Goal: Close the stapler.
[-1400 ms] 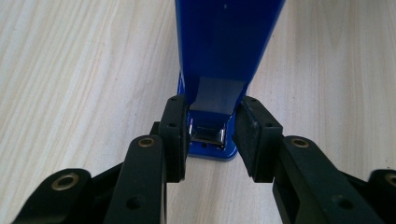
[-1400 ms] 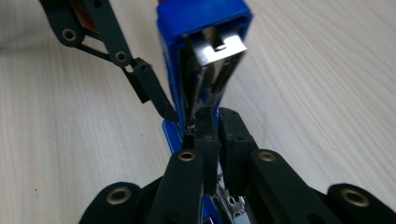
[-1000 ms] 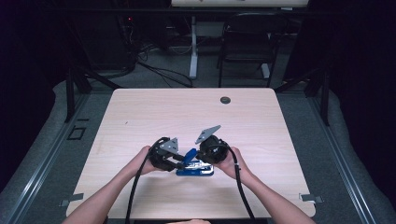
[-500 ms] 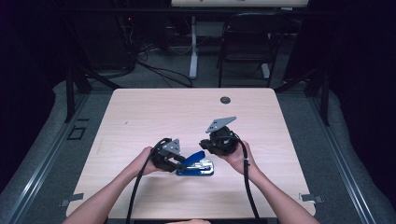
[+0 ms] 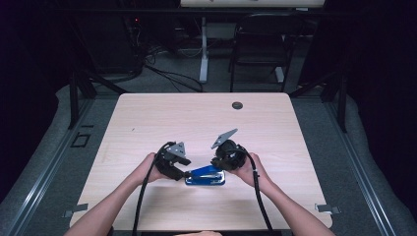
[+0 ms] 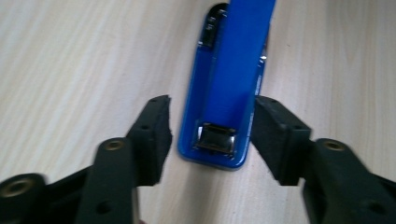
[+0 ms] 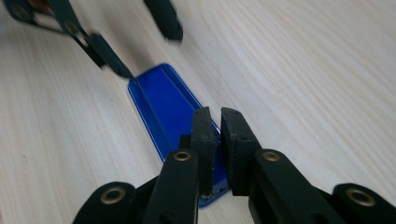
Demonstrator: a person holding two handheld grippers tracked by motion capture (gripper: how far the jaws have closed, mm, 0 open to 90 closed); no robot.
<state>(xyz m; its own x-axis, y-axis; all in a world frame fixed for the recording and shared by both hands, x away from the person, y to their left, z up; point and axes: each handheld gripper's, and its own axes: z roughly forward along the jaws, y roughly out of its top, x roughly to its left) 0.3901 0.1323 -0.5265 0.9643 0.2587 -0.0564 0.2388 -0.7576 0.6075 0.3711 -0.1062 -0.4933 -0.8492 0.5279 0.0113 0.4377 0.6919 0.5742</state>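
Blue stapler (image 5: 205,175), one item, flat on the wooden table (image 5: 147,118) near your edge, between your two grippers. Left gripper (image 6: 211,135): jaws have just been opening; they straddle the stapler's near end, pads clear of its sides. Right gripper (image 7: 218,140): jaws nearly together, a thin gap showing, poised over the stapler's other end; whether they pinch it, you cannot tell.

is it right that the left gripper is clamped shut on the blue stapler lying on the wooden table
Not quite. The left gripper is not clamped: in the left gripper view its jaws have just been opening and now stand apart on either side of the blue stapler, with a gap on the left side. The stapler does lie on the wooden table.
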